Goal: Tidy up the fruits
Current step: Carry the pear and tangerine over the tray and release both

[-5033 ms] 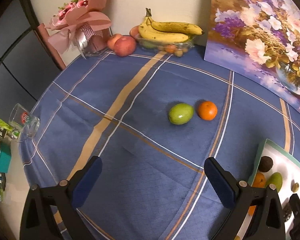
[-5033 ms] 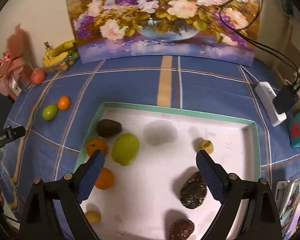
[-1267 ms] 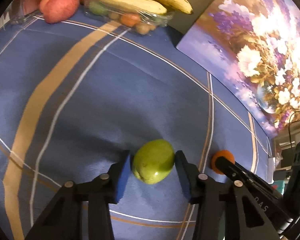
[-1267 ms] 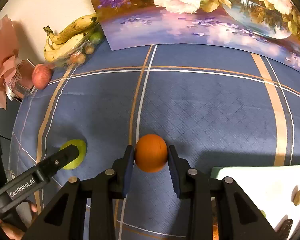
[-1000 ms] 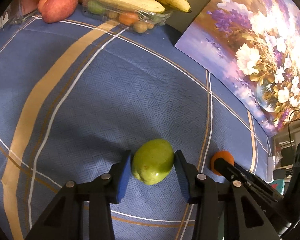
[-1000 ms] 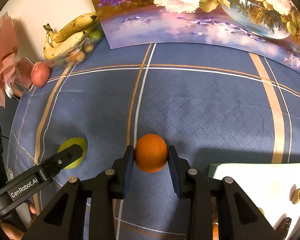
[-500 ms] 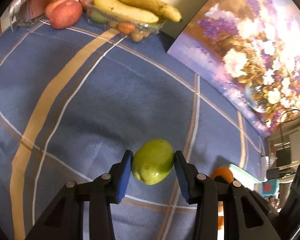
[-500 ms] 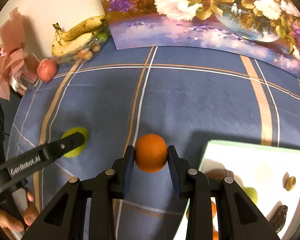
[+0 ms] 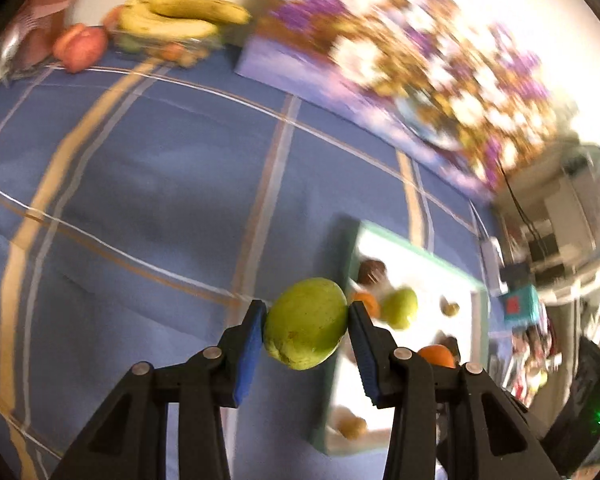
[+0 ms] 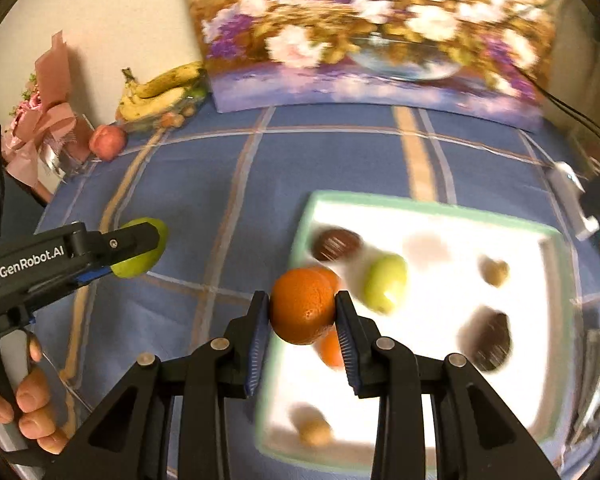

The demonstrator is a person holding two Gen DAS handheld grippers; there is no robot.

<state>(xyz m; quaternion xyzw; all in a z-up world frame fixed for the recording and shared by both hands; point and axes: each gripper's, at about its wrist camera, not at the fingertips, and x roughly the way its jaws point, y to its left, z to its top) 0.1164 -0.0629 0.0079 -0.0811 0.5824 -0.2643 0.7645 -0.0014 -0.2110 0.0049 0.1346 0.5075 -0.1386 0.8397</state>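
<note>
The left gripper [image 9: 306,322] is clamped on a green fruit [image 9: 306,323], its blue pads pressed against both sides, and holds it in the air above the blue tablecloth [image 9: 148,184], just beside the left edge of the white tray [image 9: 416,264]. The right gripper [image 10: 302,312] is closed around an orange [image 10: 303,306], gripped between its pads above the tray's left edge [image 10: 306,216]. In the right wrist view the green fruit [image 10: 144,254] hangs off to the left of the orange, well apart from it. Already lying in the tray are a dark brown fruit [image 10: 336,245] near its far left corner, a green one [image 10: 385,282] beside it and another orange one [image 10: 330,348] partly hidden behind the gripped orange. Both views are blurred.
</note>
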